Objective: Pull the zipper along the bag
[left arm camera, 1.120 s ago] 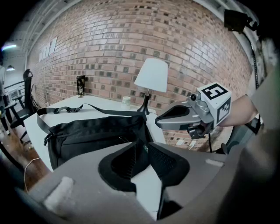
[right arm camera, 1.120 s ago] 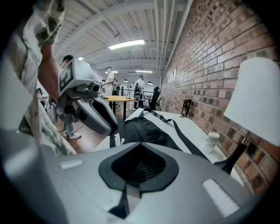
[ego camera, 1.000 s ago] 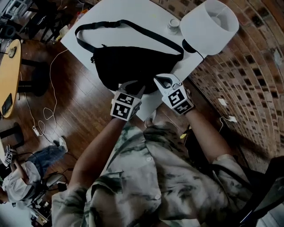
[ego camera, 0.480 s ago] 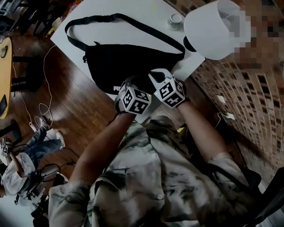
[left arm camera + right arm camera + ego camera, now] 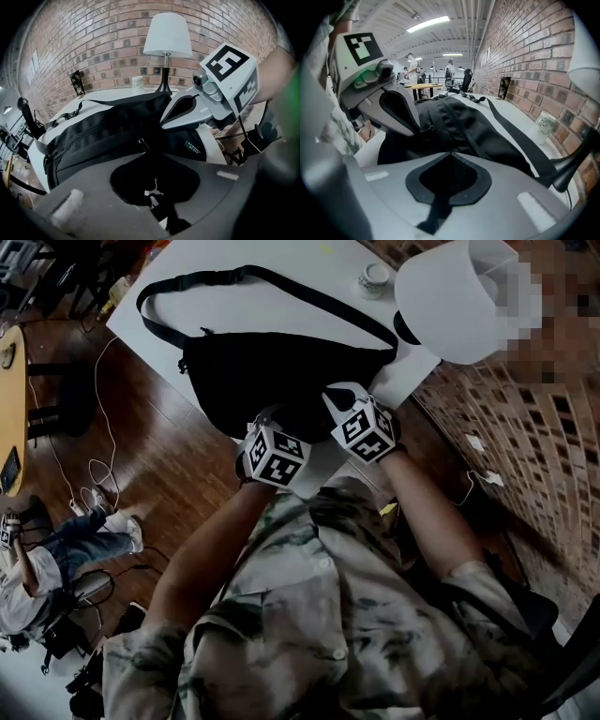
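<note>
A black waist bag (image 5: 272,371) lies on the white table (image 5: 281,320), its strap (image 5: 281,285) looped toward the far side. My left gripper (image 5: 265,420) is at the bag's near edge. In the left gripper view its jaws (image 5: 146,153) are closed just below the small zipper pull (image 5: 140,140), whose tab runs down into them. My right gripper (image 5: 336,399) sits beside it on the right, shut on the bag's black fabric (image 5: 454,176). From the right gripper view the left gripper (image 5: 417,131) ends by the zipper pull (image 5: 430,127).
A white lamp (image 5: 459,301) and a small cup (image 5: 375,279) stand at the table's far right by the brick wall (image 5: 525,446). Cables (image 5: 94,474) trail over the wood floor at left, where a seated person (image 5: 37,568) is.
Both grippers have come closer together at the bag's near edge. The left gripper has turned, so its marker cube shows another face. The bag has shifted slightly in view.
</note>
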Demonstrator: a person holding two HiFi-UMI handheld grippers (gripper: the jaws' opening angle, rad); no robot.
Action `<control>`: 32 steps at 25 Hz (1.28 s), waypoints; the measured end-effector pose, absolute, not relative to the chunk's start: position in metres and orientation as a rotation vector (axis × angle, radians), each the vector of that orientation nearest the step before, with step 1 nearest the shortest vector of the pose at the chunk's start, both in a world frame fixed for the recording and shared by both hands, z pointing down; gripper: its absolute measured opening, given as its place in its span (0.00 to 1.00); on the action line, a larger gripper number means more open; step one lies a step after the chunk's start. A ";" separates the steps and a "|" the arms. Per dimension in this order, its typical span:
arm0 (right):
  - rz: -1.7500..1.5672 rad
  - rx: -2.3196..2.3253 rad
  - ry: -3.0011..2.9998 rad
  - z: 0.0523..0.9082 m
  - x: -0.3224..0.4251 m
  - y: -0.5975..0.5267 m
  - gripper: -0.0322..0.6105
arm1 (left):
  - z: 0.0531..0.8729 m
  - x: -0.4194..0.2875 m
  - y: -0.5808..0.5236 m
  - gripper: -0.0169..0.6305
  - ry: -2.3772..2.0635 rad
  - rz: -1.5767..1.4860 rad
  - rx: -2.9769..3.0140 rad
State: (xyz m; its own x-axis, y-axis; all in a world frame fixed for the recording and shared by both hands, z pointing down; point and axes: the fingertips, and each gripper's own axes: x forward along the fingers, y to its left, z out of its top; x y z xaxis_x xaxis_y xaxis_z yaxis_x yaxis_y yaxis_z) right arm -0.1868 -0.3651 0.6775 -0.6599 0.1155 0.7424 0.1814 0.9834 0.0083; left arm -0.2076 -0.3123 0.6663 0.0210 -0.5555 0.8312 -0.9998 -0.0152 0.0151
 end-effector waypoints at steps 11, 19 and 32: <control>-0.072 -0.096 -2.188 0.682 -0.188 -0.367 0.06 | 0.649 -0.241 -0.297 0.07 -1.516 0.786 1.781; -0.132 0.029 -2.091 0.687 -0.187 -0.369 0.06 | 0.640 -0.272 -0.287 0.07 -1.421 0.735 1.907; -0.081 0.224 -1.993 0.688 -0.186 -0.374 0.06 | 0.642 -0.323 -0.259 0.07 -1.342 0.677 2.013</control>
